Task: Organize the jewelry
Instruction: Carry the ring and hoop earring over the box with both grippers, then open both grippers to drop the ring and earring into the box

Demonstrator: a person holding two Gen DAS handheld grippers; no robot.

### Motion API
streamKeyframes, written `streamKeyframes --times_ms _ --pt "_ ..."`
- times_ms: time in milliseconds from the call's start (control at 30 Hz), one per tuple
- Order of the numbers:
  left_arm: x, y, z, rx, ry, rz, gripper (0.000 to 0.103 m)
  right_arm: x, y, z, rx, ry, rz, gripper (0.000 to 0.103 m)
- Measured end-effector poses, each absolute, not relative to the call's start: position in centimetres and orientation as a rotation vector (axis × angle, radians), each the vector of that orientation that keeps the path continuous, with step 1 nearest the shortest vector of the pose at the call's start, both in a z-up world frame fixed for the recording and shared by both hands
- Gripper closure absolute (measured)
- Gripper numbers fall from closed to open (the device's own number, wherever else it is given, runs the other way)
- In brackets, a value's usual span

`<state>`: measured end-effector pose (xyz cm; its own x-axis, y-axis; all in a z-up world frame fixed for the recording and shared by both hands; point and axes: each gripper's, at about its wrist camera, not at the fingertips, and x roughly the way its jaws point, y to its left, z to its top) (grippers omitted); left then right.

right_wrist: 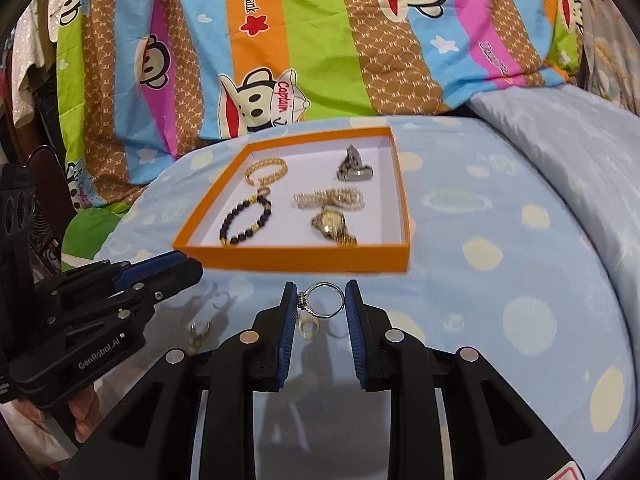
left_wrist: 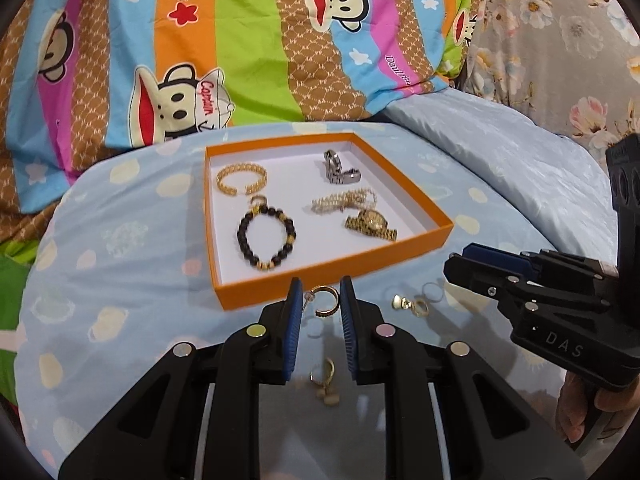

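An orange tray [left_wrist: 320, 280] [right_wrist: 288, 258] lies on the blue bedsheet. It holds a gold cuff [left_wrist: 241, 179], a black bead bracelet [left_wrist: 266, 242], a silver watch [left_wrist: 340, 168], a pearl chain [left_wrist: 344, 202] and a gold watch [left_wrist: 370, 224]. My left gripper [left_wrist: 321, 300] is shut on a gold hoop earring [left_wrist: 326, 301], just in front of the tray. My right gripper [right_wrist: 321, 300] is shut on a silver ring [right_wrist: 324, 300], held in front of the tray's near wall. Loose gold earrings [left_wrist: 412, 305] and a gold ring [right_wrist: 307, 327] lie on the sheet.
A striped cartoon-monkey quilt [left_wrist: 240, 48] is piled behind the tray. A floral fabric [left_wrist: 560, 40] lies at the far right. Another gold earring [left_wrist: 325, 376] lies under my left gripper. The right gripper's body [left_wrist: 560, 304] is close on the left gripper's right.
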<state>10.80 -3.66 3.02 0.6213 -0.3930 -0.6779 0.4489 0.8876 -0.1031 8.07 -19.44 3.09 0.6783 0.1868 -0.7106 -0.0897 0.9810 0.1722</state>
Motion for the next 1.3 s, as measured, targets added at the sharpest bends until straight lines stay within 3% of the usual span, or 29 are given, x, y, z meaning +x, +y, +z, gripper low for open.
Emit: streamKeyframes --times_ms 667,1300 --pt "19.0 -4.4 5.1 0.101 0.699 -0.419 0.085 16.8 -18.6 4.4 0.091 0.809 0.205 0.080" --pt "30.7 -6.3 4.2 0.105 0.831 -0.404 0.085 28.3 -17.8 3.3 0.099 0.900 0.247 0.079"
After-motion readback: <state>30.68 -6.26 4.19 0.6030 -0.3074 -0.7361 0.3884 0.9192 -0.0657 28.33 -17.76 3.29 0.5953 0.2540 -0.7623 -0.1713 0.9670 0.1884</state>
